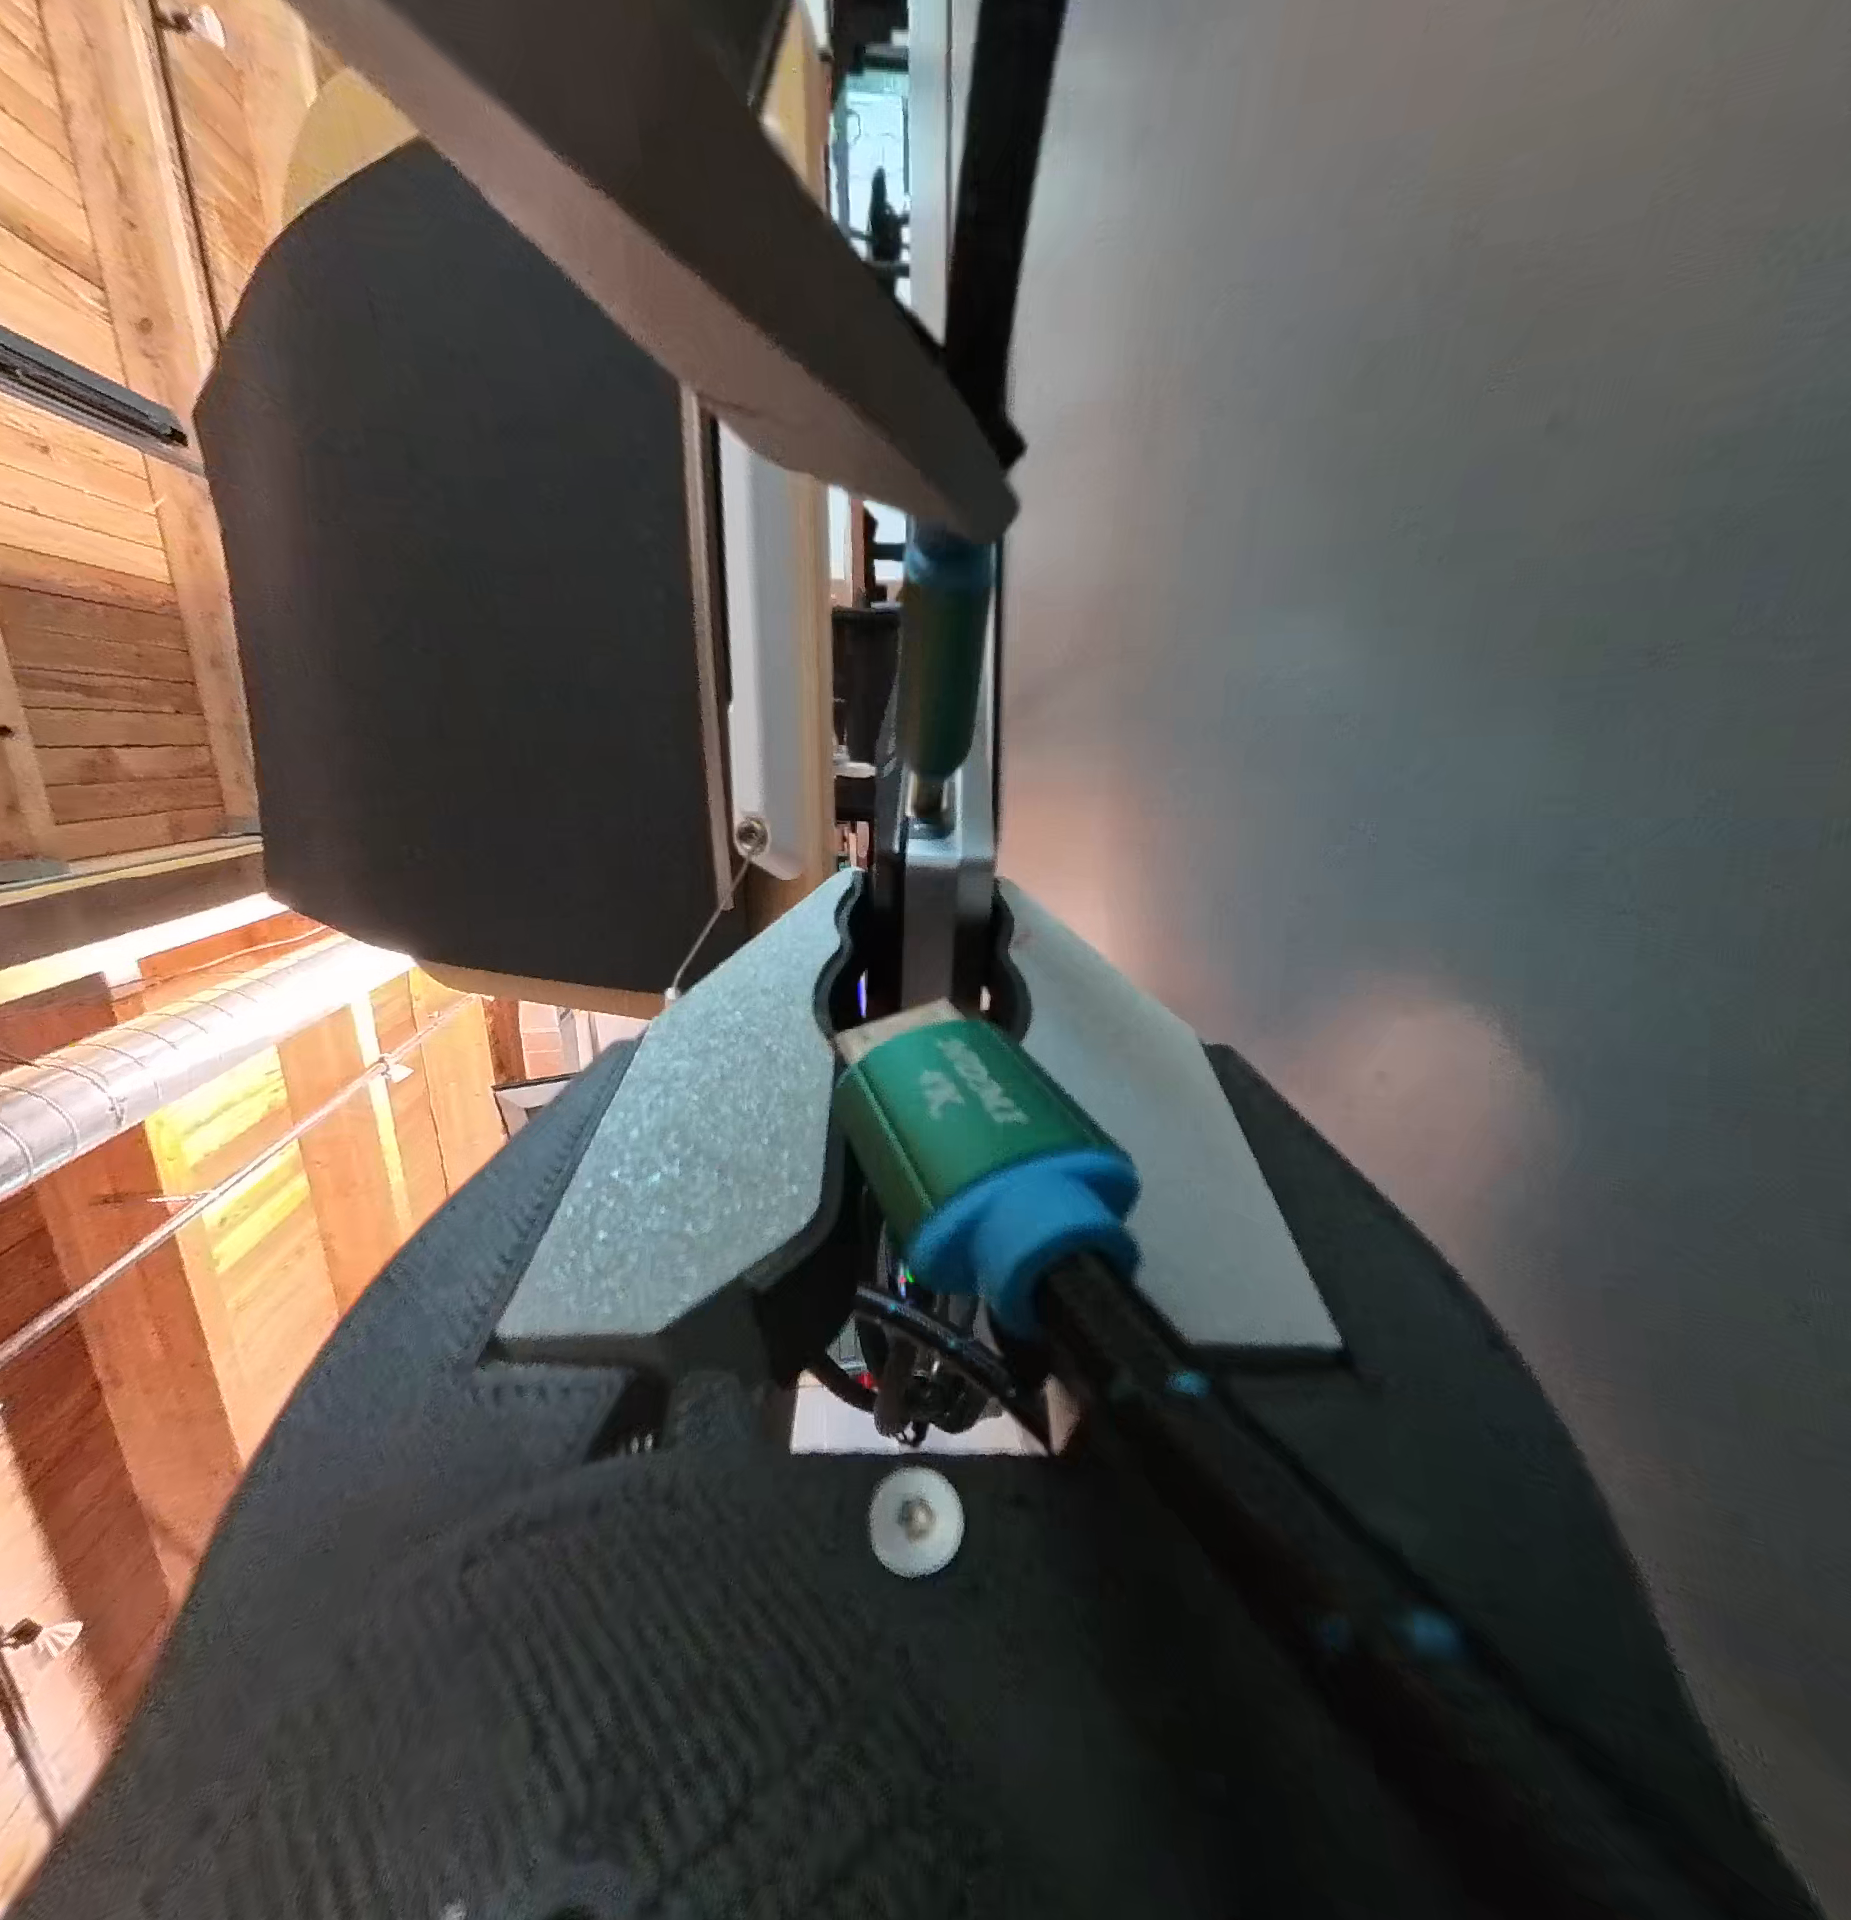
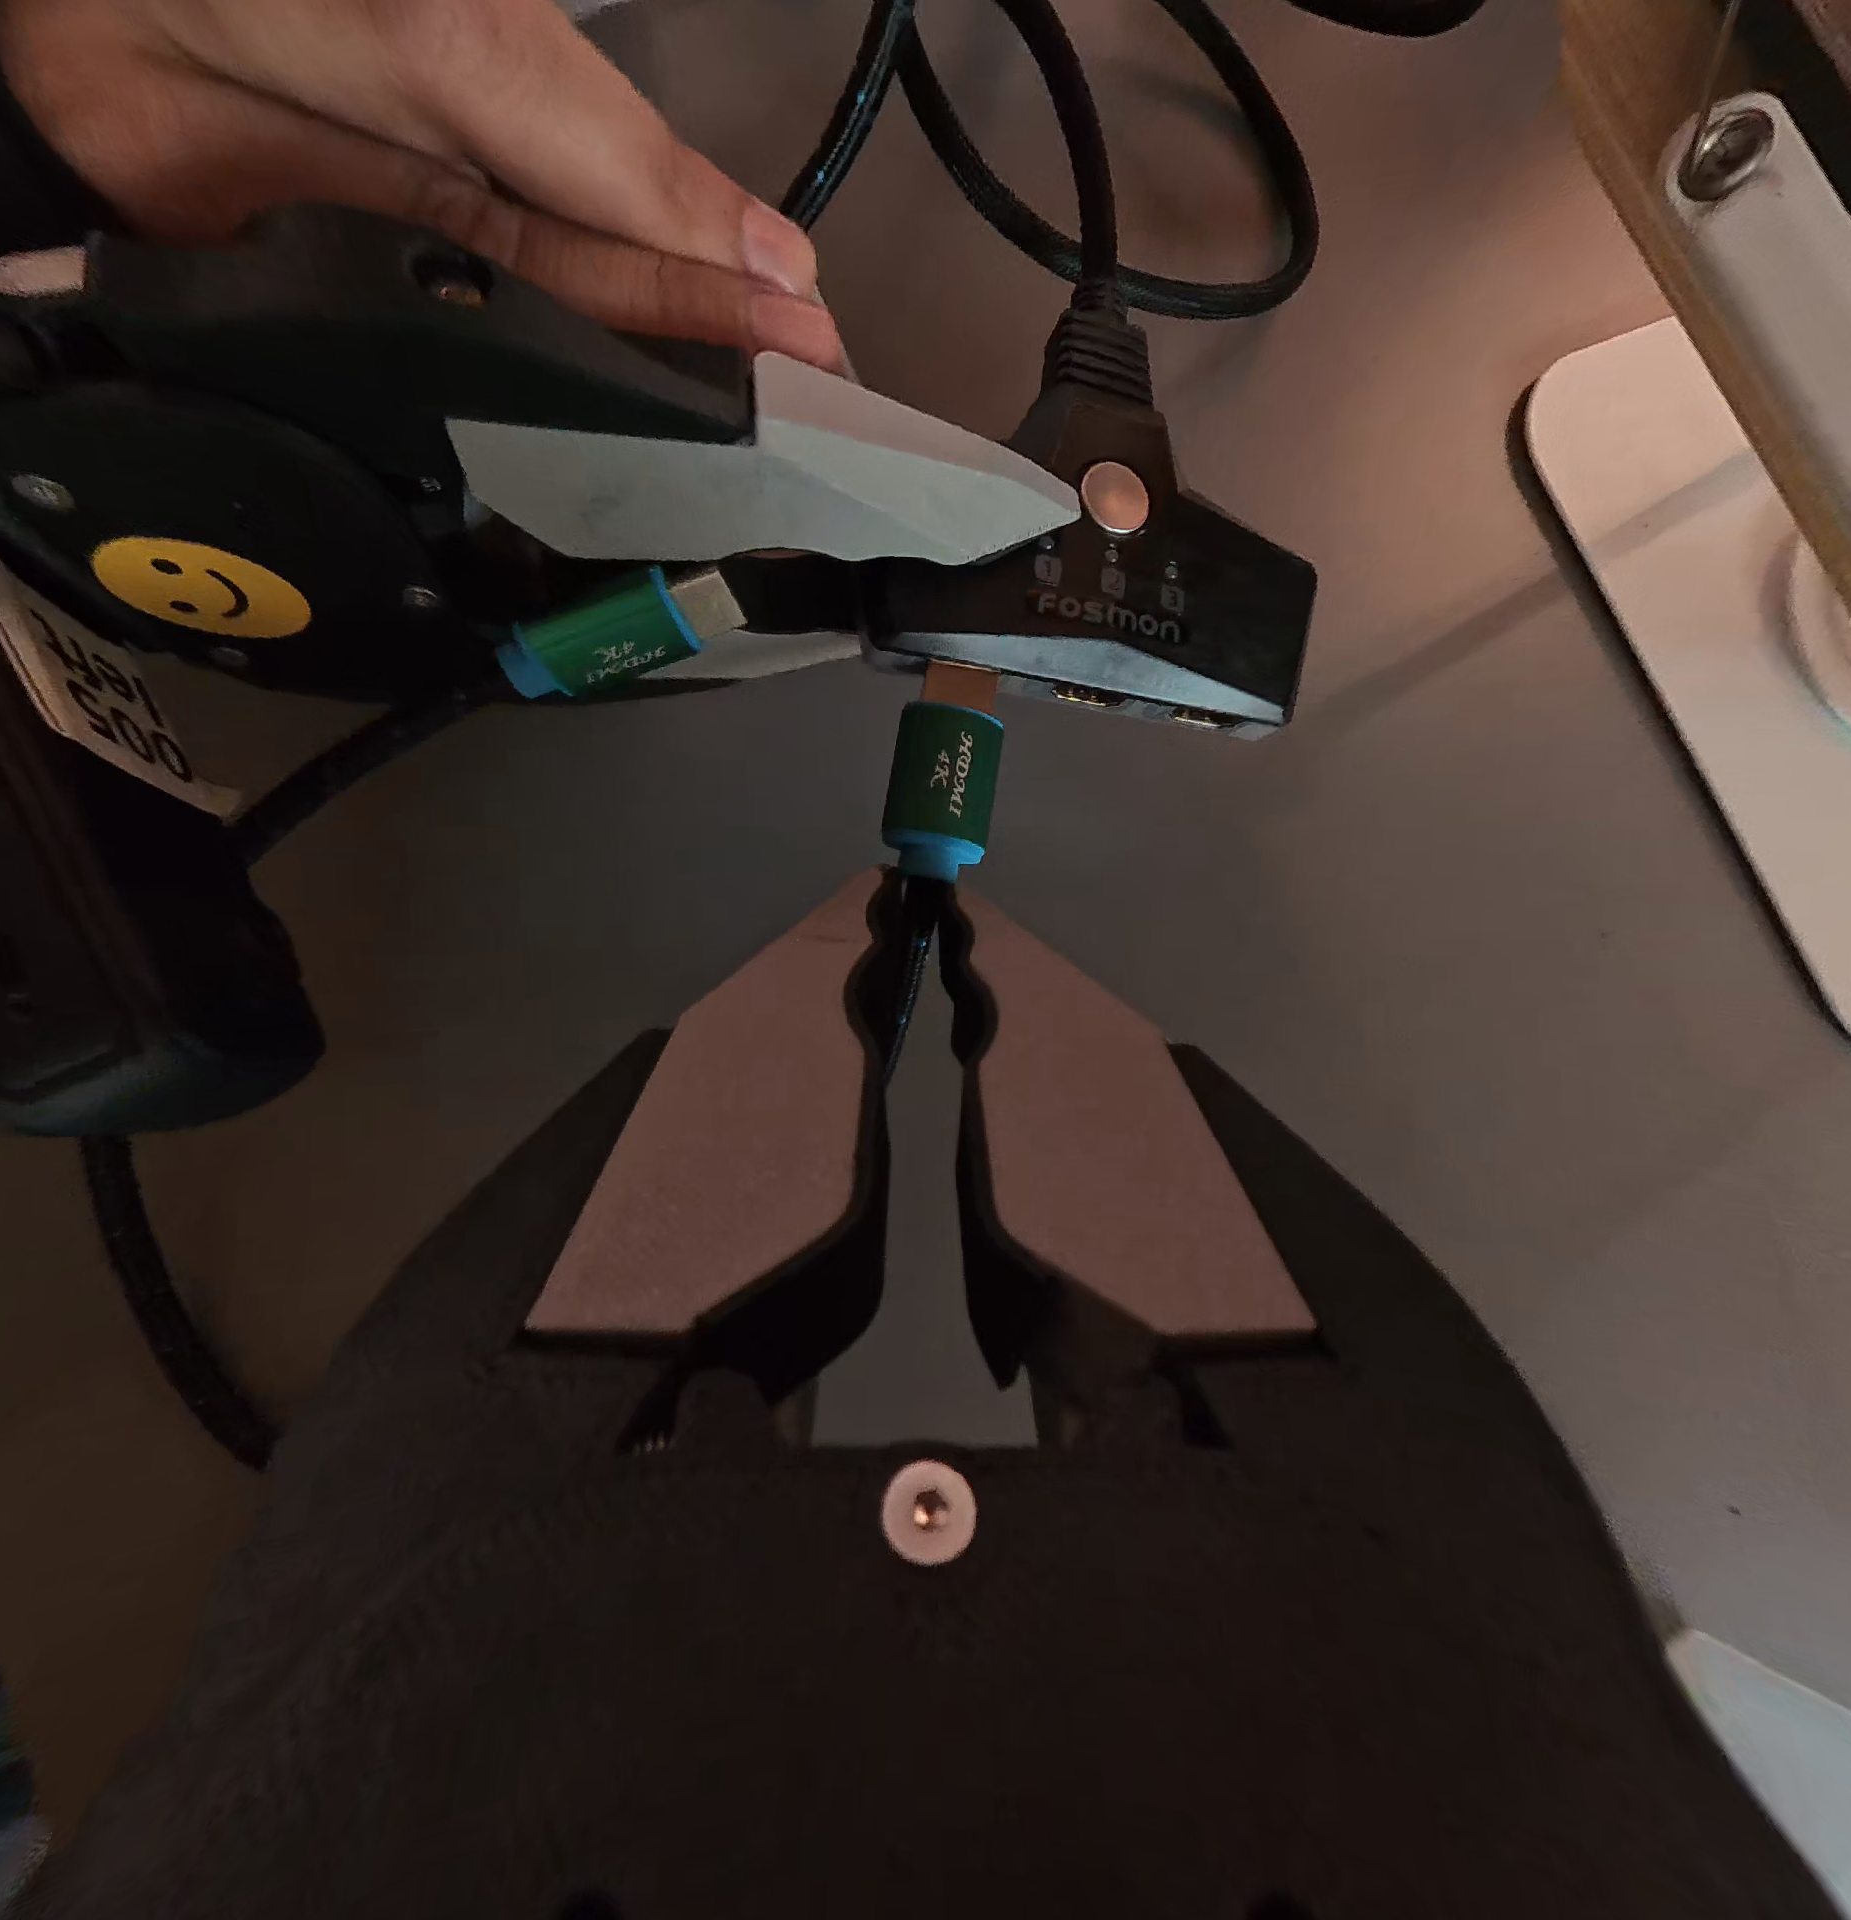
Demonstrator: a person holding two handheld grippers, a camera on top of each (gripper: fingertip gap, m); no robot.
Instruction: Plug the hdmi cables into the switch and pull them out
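Note:
The black switch (image 2: 1108, 613) lies on the grey table, with two empty ports on its front. My left gripper (image 1: 926, 925) is shut on the switch's left end (image 1: 936, 878); its upper finger (image 2: 775, 488) lies over the switch's top. A green HDMI plug (image 2: 936, 790) has its metal tip in the leftmost port, with part of the metal showing. My right gripper (image 2: 916, 909) is shut on that plug's black cable just behind its blue collar. A second green plug (image 2: 609, 644) is unplugged and rests against my left gripper between its fingers (image 1: 962, 1122).
The switch's own black cable (image 2: 1191, 281) loops behind it. A person's hand (image 2: 433, 135) holds the left gripper. A white stand base (image 2: 1679, 644) sits to the right, with a wooden post above it. A black braided cable (image 2: 152, 1299) runs along the left. Left tips to right tips: about 7 cm.

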